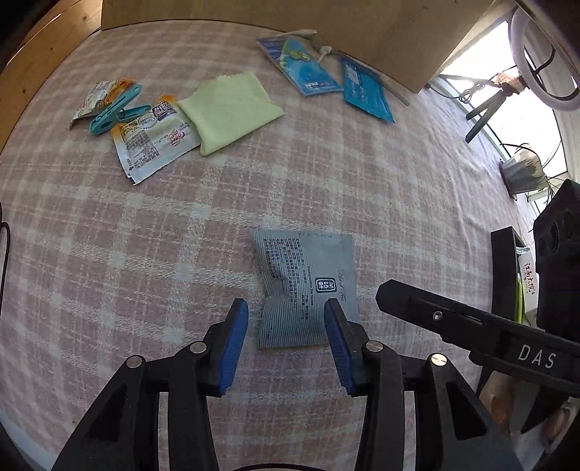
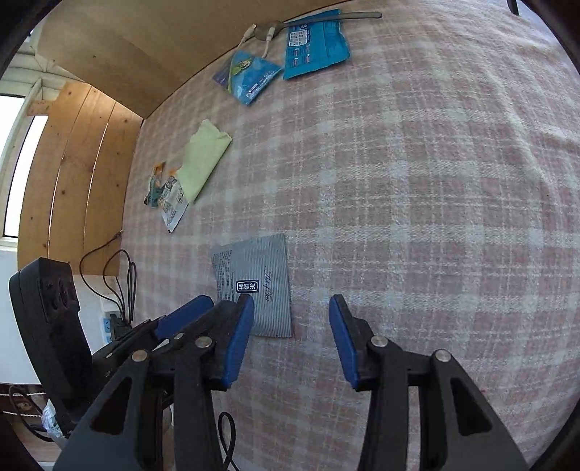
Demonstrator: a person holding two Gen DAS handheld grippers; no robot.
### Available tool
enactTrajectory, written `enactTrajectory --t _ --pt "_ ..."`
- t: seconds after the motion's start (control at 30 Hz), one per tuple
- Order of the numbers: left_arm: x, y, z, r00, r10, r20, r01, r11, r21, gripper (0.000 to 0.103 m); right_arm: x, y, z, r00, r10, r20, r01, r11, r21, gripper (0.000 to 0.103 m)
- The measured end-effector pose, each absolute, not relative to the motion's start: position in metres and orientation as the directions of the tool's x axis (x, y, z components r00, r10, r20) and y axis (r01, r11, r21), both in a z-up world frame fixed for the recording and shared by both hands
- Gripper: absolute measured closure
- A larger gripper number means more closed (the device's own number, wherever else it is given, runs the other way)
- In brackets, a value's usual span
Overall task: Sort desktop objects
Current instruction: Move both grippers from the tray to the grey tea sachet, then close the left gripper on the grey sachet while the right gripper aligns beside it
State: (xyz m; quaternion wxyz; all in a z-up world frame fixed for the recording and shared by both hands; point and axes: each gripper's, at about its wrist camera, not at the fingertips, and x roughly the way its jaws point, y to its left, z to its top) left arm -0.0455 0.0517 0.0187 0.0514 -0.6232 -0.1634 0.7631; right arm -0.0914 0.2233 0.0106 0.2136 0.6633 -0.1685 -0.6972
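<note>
A grey striped tea sachet (image 1: 304,286) lies flat on the pink plaid tablecloth (image 1: 108,261). My left gripper (image 1: 286,308) is open, its blue pads on either side of the sachet's near end, just above it. My right gripper (image 2: 291,302) is open and empty; the sachet (image 2: 259,282) lies by its left finger. The right gripper's finger also shows in the left wrist view (image 1: 453,322). Far left lie two white-orange packets (image 1: 152,141), a teal clip (image 1: 117,110) and a yellow-green cloth (image 1: 228,110). At the back lie two blue packets (image 1: 326,79).
A cardboard wall (image 1: 272,14) bounds the back of the table, wooden boards (image 2: 83,163) the left side. White cable connectors (image 2: 259,36) lie by the blue packets (image 2: 290,54). Black cables (image 2: 116,275) hang off the table's left edge. A ring light and plant stand by the window (image 1: 525,108).
</note>
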Motion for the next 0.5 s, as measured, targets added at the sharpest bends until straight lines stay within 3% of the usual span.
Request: enactTrajectory --t 0.23,0.4,0.47,0.5 --pt "-0.05 0.054 0.014 -0.233 0.325 -0.916 0.097 -0.93 -0.355 0.061 -0.099 0.214 -0.004 -0.001 -0.559 -0.829 0.013 -0.829 0.559 0.068" --pt "-0.059 0.058 0.015 -0.243 0.304 -0.921 0.061 -0.943 -0.327 0.068 -0.102 0.206 -0.012 0.025 -0.605 -0.796 -0.023 -0.797 0.604 0.08" --pt "-0.061 0.057 0.012 -0.23 0.338 -0.913 0.069 -0.93 -0.361 0.08 -0.102 0.206 -0.013 0.025 -0.622 -0.783 -0.029 -0.783 0.621 0.086" --pt "-0.061 0.058 0.011 -0.23 0.331 -0.915 0.071 -0.932 -0.355 0.081 -0.101 0.205 -0.015 0.041 -0.637 -0.77 -0.036 -0.771 0.636 0.09"
